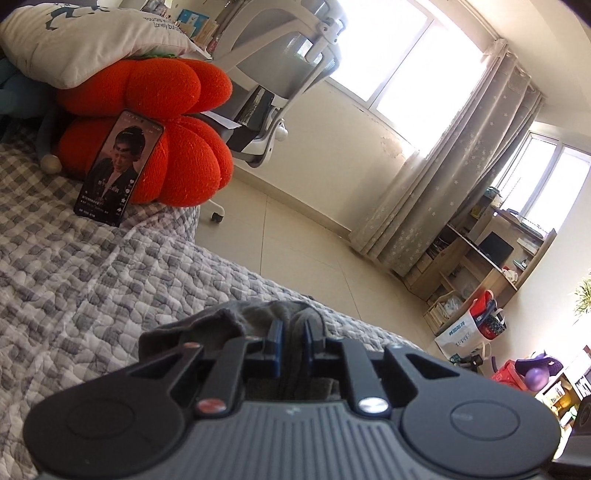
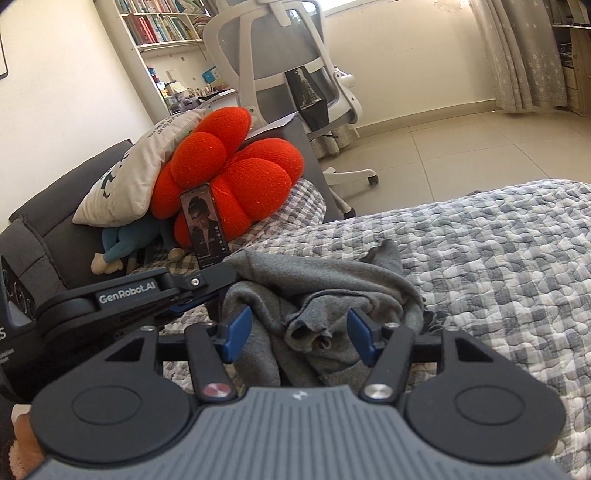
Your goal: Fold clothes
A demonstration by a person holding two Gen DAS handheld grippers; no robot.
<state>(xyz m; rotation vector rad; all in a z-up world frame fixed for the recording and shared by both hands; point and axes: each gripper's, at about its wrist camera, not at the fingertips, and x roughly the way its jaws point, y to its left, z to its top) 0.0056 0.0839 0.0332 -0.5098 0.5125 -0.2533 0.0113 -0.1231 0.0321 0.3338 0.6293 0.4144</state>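
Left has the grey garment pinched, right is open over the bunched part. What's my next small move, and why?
Probably close the right gripper on the grey garment. Its pads straddle a bunched fold without pressing it, while the left gripper already pinches cloth, so a second grip lets you spread it.

Sunlit windows (image 1: 402, 55), grey curtain (image 1: 454, 166), tiled floor (image 1: 295, 236), white office chair (image 2: 295, 74), bookshelf (image 2: 162, 22).
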